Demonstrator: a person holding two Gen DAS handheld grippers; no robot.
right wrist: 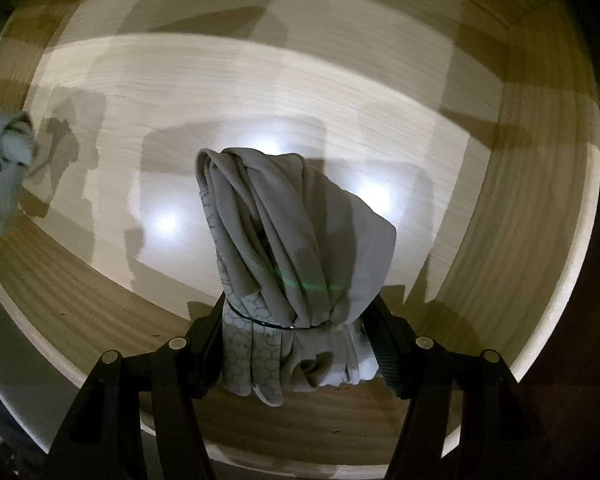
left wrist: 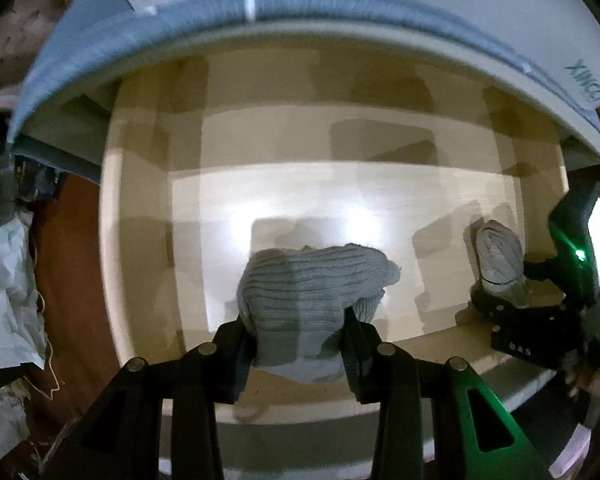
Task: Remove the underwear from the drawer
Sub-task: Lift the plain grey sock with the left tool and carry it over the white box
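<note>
The light wooden drawer is pulled out below me, its pale floor bare. My left gripper points straight down and is shut on a ribbed grey piece of underwear, which hangs above the drawer floor. That ribbed piece also shows at the left edge of the right wrist view. My right gripper is shut on a rolled grey piece of underwear with a honeycomb print and a thin dark band around it. In the left wrist view the right gripper and its roll sit at the drawer's right end.
A grey-blue padded edge with a white surface overhangs the drawer's far side. Crumpled pale material lies at the left on a reddish-brown floor. A hand holds the right gripper's handle.
</note>
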